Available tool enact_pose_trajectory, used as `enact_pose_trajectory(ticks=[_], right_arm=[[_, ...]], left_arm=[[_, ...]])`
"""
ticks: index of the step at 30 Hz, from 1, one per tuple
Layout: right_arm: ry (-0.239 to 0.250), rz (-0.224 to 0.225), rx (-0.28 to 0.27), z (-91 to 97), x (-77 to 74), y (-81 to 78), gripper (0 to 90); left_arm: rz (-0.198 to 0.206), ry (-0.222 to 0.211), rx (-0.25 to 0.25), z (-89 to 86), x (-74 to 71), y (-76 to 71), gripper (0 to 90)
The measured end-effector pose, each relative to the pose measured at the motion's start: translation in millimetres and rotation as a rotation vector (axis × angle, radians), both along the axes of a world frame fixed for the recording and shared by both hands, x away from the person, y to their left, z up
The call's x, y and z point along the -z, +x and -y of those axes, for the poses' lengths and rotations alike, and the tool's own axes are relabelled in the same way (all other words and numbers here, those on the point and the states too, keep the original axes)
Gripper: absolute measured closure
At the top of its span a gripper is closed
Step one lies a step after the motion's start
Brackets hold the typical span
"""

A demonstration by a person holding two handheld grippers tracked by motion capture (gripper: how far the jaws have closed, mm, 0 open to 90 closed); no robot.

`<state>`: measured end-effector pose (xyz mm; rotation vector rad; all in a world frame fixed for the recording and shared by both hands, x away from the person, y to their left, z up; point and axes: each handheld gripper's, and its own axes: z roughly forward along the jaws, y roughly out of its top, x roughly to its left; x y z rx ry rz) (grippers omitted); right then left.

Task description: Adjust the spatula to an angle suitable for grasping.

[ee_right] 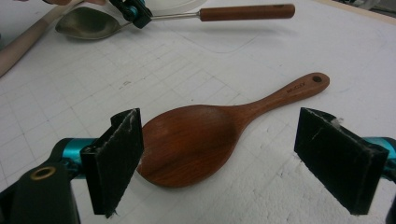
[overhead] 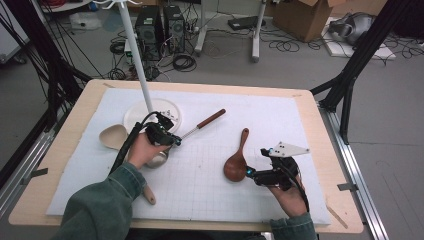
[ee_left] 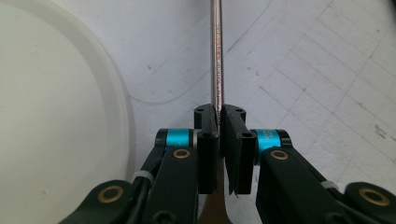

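My left gripper (ee_left: 219, 122) fingers pinch the steel ladle's thin metal shaft (ee_left: 216, 56) close to the bowl for control. Right gripper (ee_right: 219, 163) fingers gape wide, with the dark wooden spoon (ee_right: 201, 140) flat on the bench between them, ungripped.

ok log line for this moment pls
left tool: shut on metal ladle shaft | right tool: open, at wooden spoon | spoon: flat on mat

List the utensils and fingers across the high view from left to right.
Pale wooden spoon → left gripper shut on the metal ladle → dark wooden spoon → right gripper, fingers open.
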<state>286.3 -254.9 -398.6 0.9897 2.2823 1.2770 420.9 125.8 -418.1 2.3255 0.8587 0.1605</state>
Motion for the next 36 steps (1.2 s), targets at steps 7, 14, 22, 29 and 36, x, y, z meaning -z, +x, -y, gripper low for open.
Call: enact_pose_trajectory(ticks=[7, 14, 22, 29, 36], right_arm=[[-0.003, -0.003, -0.001, -1.7, 0.5, 0.1, 14.8], [0.003, -0.001, -0.012, -5.8, 0.2, 1.4, 14.8], [0.019, -0.006, -0.033, -18.2, -10.2, 5.5, 15.4], [0.035, 0.002, -0.036, -33.0, -23.4, 13.4, 15.5], [0.043, -0.003, -0.048, -51.3, -39.3, 24.8, 16.1]], left_arm=[[0.017, -0.023, 0.049, 1.3, -8.2, -6.7, 83.6], [0.036, -0.058, 0.095, 0.2, -19.2, -15.7, 83.6], [0.06, -0.101, 0.152, 0.8, -32.8, -29.5, 83.6], [0.077, -0.125, 0.209, 3.9, -40.6, -42.1, 83.6], [0.08, -0.15, 0.23, 4.2, -43.5, -51.0, 83.6]])
